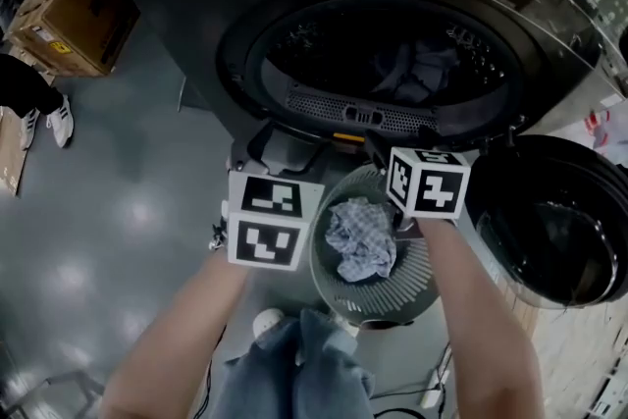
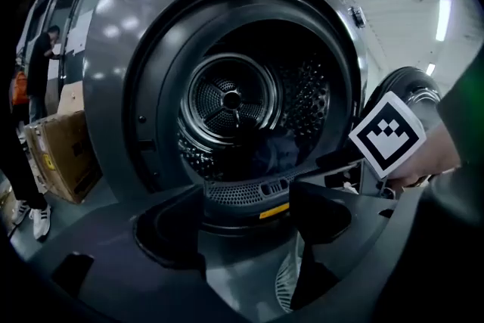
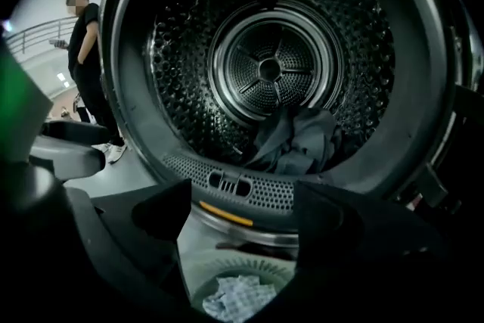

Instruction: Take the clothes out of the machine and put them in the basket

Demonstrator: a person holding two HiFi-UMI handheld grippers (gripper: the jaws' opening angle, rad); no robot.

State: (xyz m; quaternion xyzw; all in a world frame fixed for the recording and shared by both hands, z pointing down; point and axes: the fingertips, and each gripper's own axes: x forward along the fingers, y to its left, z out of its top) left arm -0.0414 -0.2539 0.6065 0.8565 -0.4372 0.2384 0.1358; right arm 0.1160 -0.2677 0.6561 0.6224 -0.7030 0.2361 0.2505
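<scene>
The machine's round drum [image 1: 392, 64] stands open, with dark grey clothes [image 3: 295, 140] heaped at its bottom, right of centre. Below the opening sits a pale slatted basket [image 1: 417, 275] with a blue-and-white checked cloth [image 1: 361, 238] in it. Both grippers hover above the basket and point into the drum. My left gripper [image 2: 242, 238] is open with nothing between its jaws; its marker cube [image 1: 267, 219] is left of the basket. My right gripper [image 3: 249, 219] is open and empty too; its cube [image 1: 427, 182] is over the basket's far right rim. The checked cloth [image 3: 234, 297] shows under its jaws.
The machine's round door [image 1: 554, 231] hangs open at the right, close to my right arm. A cardboard box [image 1: 69, 10] stands on the grey floor at the far left, and a person [image 3: 87, 64] in dark clothes stands left of the machine.
</scene>
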